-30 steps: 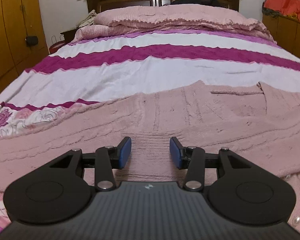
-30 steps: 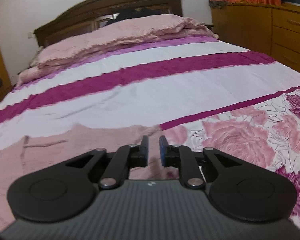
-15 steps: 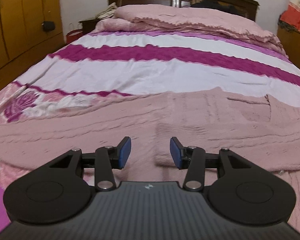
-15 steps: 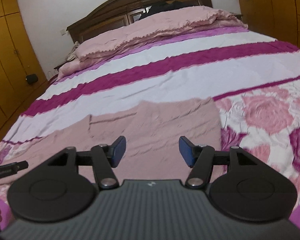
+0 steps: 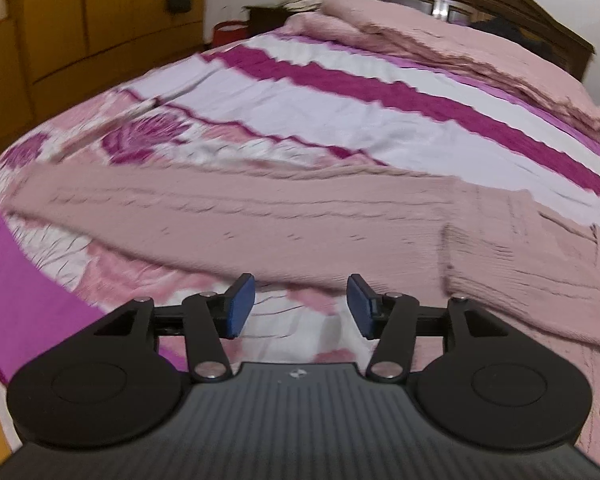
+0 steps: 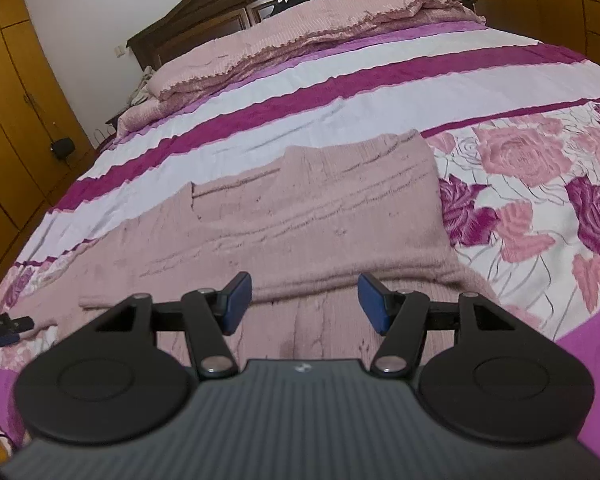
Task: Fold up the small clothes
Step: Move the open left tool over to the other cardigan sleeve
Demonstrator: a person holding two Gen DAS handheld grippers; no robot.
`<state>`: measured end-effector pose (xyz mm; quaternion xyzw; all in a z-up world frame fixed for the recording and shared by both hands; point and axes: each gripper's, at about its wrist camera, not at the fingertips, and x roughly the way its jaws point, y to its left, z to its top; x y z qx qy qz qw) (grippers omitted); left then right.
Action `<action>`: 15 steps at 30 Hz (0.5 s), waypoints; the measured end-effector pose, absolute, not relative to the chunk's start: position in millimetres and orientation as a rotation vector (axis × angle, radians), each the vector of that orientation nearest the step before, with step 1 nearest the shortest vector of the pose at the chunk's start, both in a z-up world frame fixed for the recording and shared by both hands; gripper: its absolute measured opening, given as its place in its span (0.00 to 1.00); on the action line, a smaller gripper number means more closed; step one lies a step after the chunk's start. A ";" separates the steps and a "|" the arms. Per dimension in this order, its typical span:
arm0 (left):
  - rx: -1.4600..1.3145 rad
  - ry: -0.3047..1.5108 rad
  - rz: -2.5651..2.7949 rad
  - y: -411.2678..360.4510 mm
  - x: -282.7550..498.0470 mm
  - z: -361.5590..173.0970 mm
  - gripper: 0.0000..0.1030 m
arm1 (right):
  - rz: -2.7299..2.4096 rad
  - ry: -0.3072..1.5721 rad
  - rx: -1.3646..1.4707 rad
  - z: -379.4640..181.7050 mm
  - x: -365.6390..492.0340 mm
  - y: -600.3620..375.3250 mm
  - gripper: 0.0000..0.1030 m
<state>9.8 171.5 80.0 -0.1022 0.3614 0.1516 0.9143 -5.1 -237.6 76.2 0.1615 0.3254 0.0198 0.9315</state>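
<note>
A: Left gripper (image 5: 299,305)?
B: Jaws apart, nothing between. Blue pads (image 5: 240,306) hanging over floral bedspread (image 5: 40,280), just short of sweater (image 5: 260,216).

A: Sweater from that side?
B: Pink knit, spread flat on bed. Long sleeve stretching from 9 o'clock to 3 o'clock, thicker folded body at 3 o'clock. Picture blurred, so knit detail hard to make out.

A: Right gripper (image 6: 305,303)?
B: Jaws apart too, holding nothing. Poised above sweater (image 6: 300,216), with a folded edge running crosswise just ahead of pads (image 6: 374,304).

A: Layout from right view?
B: Body of sweater at 12 o'clock from gripper, one layer doubled over another. Sleeve trailing off toward 9 o'clock. Rose print of bedspread (image 6: 540,184) showing at 2 o'clock, beside sweater's right edge.

A: Anything else in sight?
B: Tip of other gripper (image 6: 4,326) at 9 o'clock, near sleeve end. Pink quilt (image 6: 300,36) bunched at head of bed, 12 o'clock, under dark headboard (image 6: 220,12). Wardrobe (image 6: 8,120) at 10 o'clock. Small dark thing hanging from wardrobe door, too small to tell.
</note>
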 end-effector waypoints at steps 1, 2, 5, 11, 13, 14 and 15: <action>-0.226 0.750 0.323 177.0 7.8 79.0 0.59 | 0.039 0.669 0.330 75.0 -6.7 -237.2 0.59; -0.244 0.755 0.333 182.2 6.3 77.7 0.60 | 0.038 0.674 0.331 73.7 -8.2 -237.0 0.59; -0.291 0.759 0.357 195.5 0.8 73.5 0.61 | 0.040 0.685 0.338 70.7 -12.8 -235.8 0.59; -0.363 0.748 0.407 215.4 -5.0 66.6 0.62 | 0.045 0.675 0.329 67.2 -21.8 -231.4 0.60; -0.405 0.739 0.420 222.5 -5.9 63.6 0.63 | 0.046 0.682 0.327 65.3 -21.8 -230.1 0.60; -0.428 0.734 0.426 226.6 -6.0 61.5 0.63 | 0.047 0.691 0.327 64.0 -20.9 -229.5 0.60; -0.456 0.728 0.433 231.5 -5.7 59.0 0.63 | 0.047 0.698 0.328 62.9 -20.2 -228.9 0.60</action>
